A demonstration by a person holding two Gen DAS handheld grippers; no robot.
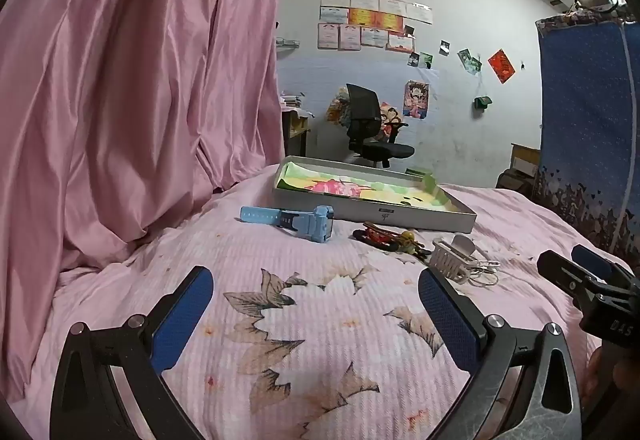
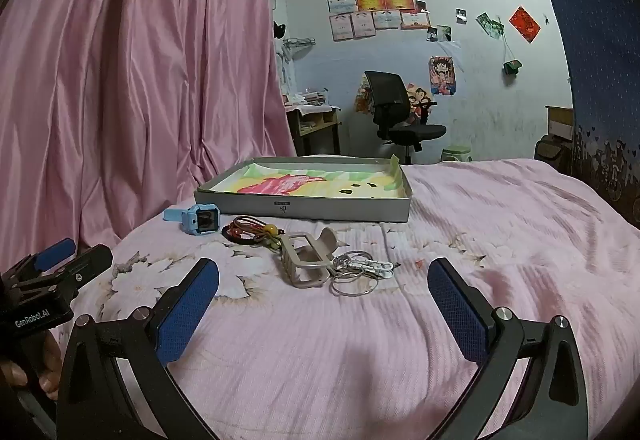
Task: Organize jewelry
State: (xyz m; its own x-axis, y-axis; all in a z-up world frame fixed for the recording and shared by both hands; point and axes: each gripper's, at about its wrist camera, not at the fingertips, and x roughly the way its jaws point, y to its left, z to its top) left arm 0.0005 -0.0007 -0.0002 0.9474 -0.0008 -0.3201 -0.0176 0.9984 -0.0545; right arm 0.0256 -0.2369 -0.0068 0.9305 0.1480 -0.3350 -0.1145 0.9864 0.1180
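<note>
Two low fisheye views look along a pink bed [image 1: 320,320] toward the far wall. The left wrist camera sits left, the right wrist camera just right; each catches the other's claw [image 1: 576,272] [image 2: 60,260] at its edge. Both share the tray [image 1: 400,213] [image 2: 320,209] and the far office chair [image 1: 368,127].

A home bedroom: a bed [image 2: 480,207] with pink floral cover, pink curtain [image 2: 140,79], office chair [image 2: 396,111], certificates [image 2: 380,3] on the wall.

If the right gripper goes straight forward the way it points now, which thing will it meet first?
Probably the beige hair claw clip with the silver rings beside it: they lie ahead between the open jaws of the right gripper. Depth is unclear; if it travels above the bedspread, the grey box comes next.
</note>
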